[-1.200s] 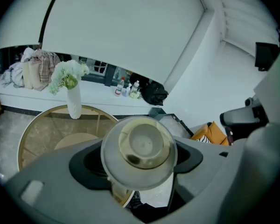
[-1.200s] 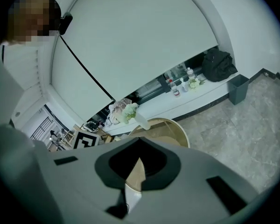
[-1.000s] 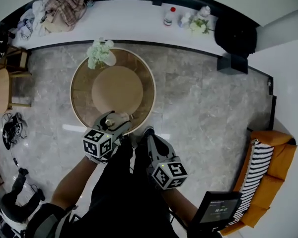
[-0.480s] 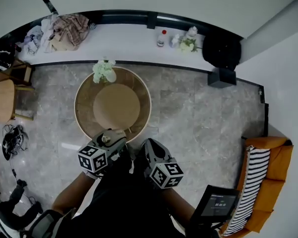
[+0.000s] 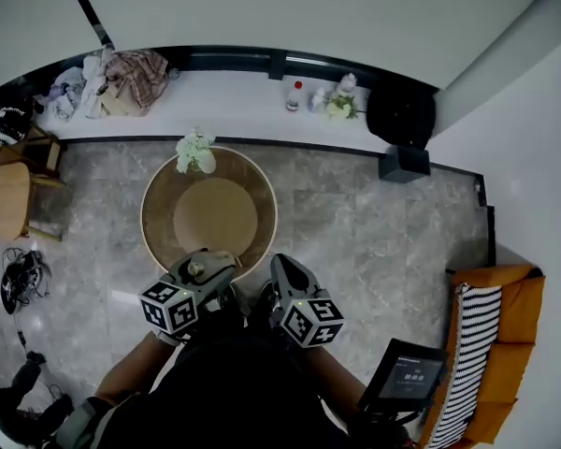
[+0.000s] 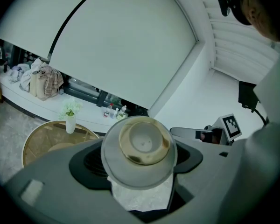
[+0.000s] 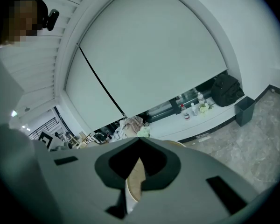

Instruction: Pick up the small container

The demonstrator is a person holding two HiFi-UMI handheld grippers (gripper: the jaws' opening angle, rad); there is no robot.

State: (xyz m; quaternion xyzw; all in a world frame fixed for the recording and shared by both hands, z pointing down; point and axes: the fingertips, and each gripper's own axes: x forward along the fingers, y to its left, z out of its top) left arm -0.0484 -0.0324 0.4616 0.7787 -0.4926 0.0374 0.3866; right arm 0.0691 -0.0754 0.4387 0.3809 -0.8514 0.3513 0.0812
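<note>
Our left gripper (image 5: 200, 270) clamps the small container (image 6: 141, 149) by its sides, near the table's (image 5: 152, 215) 6 o'clock edge. We judge it light, slippery, fragile. The right gripper (image 7: 139, 143) is closed, empty.

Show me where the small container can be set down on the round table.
The round table is bare across its middle and near rim, just ahead of the left gripper; only the flower vase crowds its far rim.

The round table (image 5: 157, 221) (on the marble floor (image 5: 355, 223)) bears a vase of flowers (image 5: 195, 152) at its far rim.
</note>
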